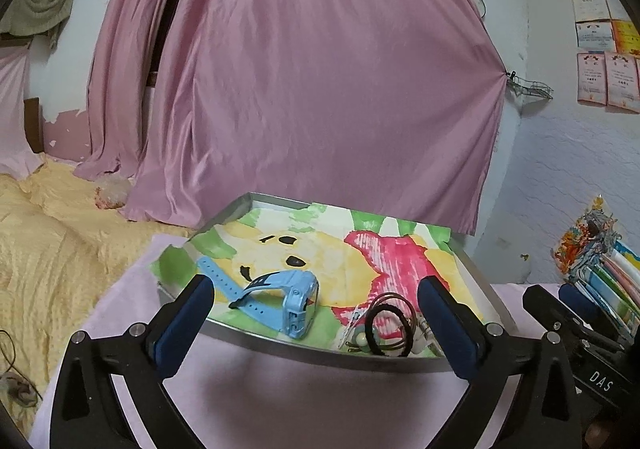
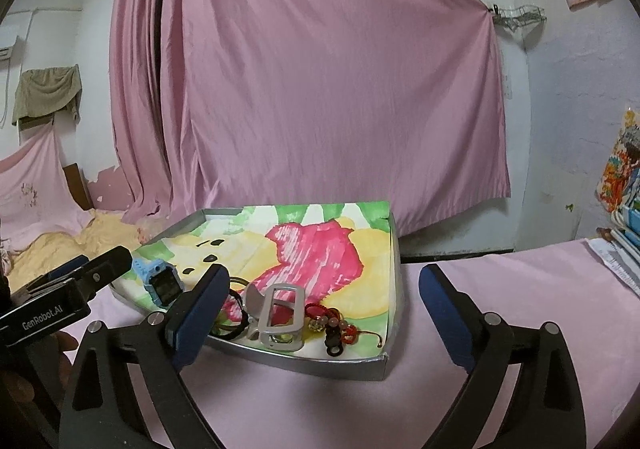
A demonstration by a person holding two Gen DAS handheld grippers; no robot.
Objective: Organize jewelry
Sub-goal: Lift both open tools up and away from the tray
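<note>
Presently, a shallow grey tray (image 2: 394, 289) lined with a painted paper sheet (image 1: 352, 249) is sitting on a pink cloth-covered table (image 2: 520, 289), and the jewelry is lying along its near edge.

Item, blue watch (image 1: 296, 301): it is resting on its side at the tray's near left, with its strap (image 1: 218, 275) trailing away to the far left. Judged light, with a stiff case and a bendy, somewhat slick band; the case body is offering the surest hold.

Item, black hair ties (image 1: 390, 323): these are lying in loops to the right of the watch. Judged soft and nearly weightless, likely to snag on neighbours; a pinch across one loop is looking best.

Item, silver buckle-like frame (image 2: 278, 315): it is propped up near the tray's near rim. Judged rigid and smooth, apt to slip unless taken by a side bar.

Item, beaded bracelet (image 2: 334, 325): red and amber beads on cord are lying to the right of the frame. Judged limp and delicate.

The left gripper (image 1: 316, 303) and the right gripper (image 2: 324, 299) are both hovering short of the tray with fingers spread wide, holding nothing.

The small pieces under the frame and beside the ties are overlapping and cannot be sorted out. The right gripper's left finger is covering part of the ties in its own view.
</note>
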